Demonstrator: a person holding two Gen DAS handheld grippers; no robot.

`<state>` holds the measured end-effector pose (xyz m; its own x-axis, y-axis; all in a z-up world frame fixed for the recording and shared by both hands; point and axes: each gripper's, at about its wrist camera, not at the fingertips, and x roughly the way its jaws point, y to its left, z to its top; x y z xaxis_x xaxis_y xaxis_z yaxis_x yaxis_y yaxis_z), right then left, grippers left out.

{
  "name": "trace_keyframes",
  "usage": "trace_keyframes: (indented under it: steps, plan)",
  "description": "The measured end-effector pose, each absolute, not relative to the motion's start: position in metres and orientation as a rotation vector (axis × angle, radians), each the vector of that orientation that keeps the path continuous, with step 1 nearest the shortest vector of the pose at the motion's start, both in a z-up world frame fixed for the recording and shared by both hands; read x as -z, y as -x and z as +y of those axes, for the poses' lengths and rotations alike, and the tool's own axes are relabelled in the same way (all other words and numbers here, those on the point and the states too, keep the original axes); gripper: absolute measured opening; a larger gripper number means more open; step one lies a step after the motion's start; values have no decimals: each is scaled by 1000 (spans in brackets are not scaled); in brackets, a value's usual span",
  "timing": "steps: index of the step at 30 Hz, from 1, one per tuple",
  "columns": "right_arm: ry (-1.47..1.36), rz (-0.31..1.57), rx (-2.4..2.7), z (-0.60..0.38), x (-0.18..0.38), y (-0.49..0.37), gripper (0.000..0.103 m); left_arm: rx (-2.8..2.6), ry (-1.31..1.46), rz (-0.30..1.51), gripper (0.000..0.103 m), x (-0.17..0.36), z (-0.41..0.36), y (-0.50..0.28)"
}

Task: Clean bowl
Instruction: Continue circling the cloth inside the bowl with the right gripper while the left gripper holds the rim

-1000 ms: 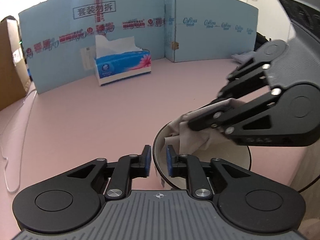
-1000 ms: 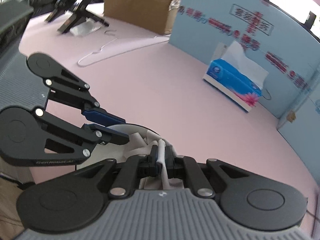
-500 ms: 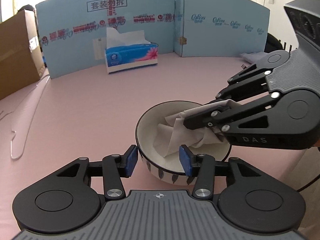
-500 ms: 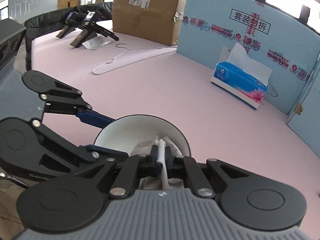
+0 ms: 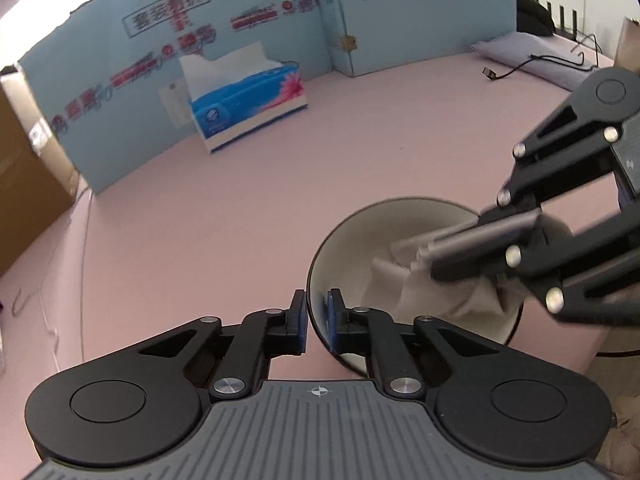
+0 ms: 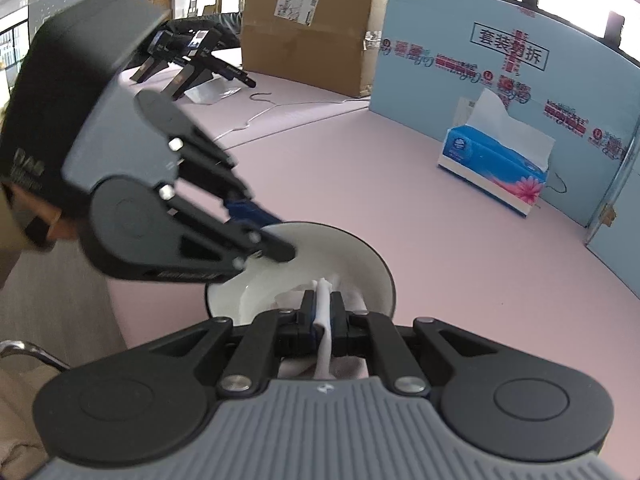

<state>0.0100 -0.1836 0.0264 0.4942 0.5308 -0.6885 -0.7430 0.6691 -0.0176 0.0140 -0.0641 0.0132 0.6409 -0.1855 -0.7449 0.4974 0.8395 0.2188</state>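
The left gripper (image 5: 317, 316) has its blue pads clamped on the near rim of the bowl (image 5: 352, 232), one pad inside, one outside. The right gripper (image 6: 323, 312) is pinched tight on a crumpled tissue (image 6: 322, 332) pressed down inside the bowl, coming in from three o'clock in the left wrist view. The bowl sits near the edge of the pink table (image 5: 240, 184). A tissue box (image 5: 248, 112) stands off at eleven o'clock before the blue board (image 5: 400, 20).

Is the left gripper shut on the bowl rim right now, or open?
Shut on it: the left gripper has its jaws pinching the rim of the bowl, one inside, one outside.
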Motion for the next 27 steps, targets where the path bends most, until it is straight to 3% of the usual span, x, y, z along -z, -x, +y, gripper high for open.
trace_keyframes:
  steps: [12, 20, 27]
  plan:
    - [411, 971, -779, -175, -16, -39, 6, 470, -460, 665, 10, -30, -75, 3]
    - [617, 839, -687, -158, -14, -26, 6, 477, -451, 669, 10, -26, -73, 0]
    - [612, 736, -667, -151, -24, -32, 5, 484, -422, 672, 12, -27, -70, -1]
